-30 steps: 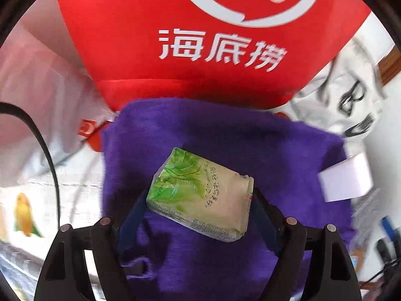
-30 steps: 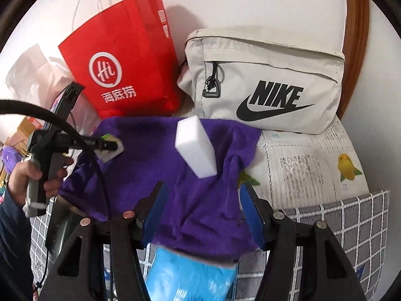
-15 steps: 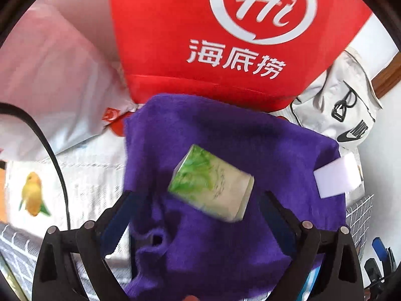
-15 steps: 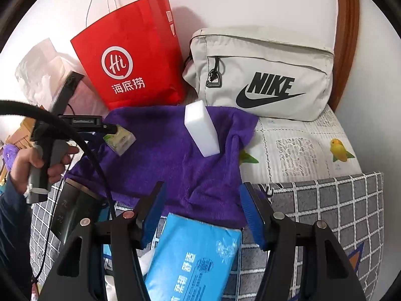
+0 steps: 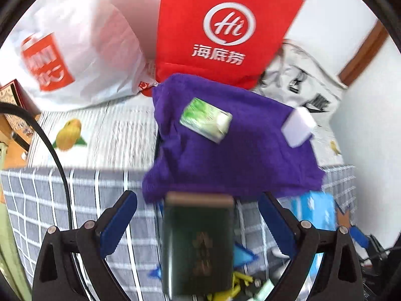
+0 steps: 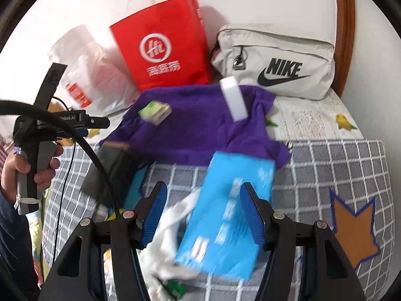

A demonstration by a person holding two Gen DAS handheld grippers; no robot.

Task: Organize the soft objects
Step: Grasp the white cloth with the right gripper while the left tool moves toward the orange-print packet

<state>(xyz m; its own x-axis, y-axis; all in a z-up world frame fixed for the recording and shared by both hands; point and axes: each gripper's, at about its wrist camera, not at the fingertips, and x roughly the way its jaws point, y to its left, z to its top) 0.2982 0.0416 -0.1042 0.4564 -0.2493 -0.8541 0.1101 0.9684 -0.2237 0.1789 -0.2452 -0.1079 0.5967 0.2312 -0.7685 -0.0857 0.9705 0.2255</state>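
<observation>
Soft goods are gathering on the purple towel point(image 5: 233, 155) spread on the bed: a green tissue pack point(image 5: 205, 120) lies on its left part and a white sponge point(image 5: 298, 127) on its right, both free of any grip. Just below the towel's near edge sit a dark box point(image 5: 198, 245) and a blue packet point(image 6: 230, 210) on the grey checked cover point(image 6: 333, 170).

The left gripper point(image 5: 198, 218) has just been opening; its jaws stand wide with the dark box framed between them, untouched. The right gripper point(image 6: 203, 213) hovers half open above the blue packet, holding nothing.

The next pickup looks like the packet. It is probably best to lower squarely over its narrow width, close gently so the wrapper does not buckle, and avoid snagging the white cloth point(image 6: 173, 228) beside it.
</observation>
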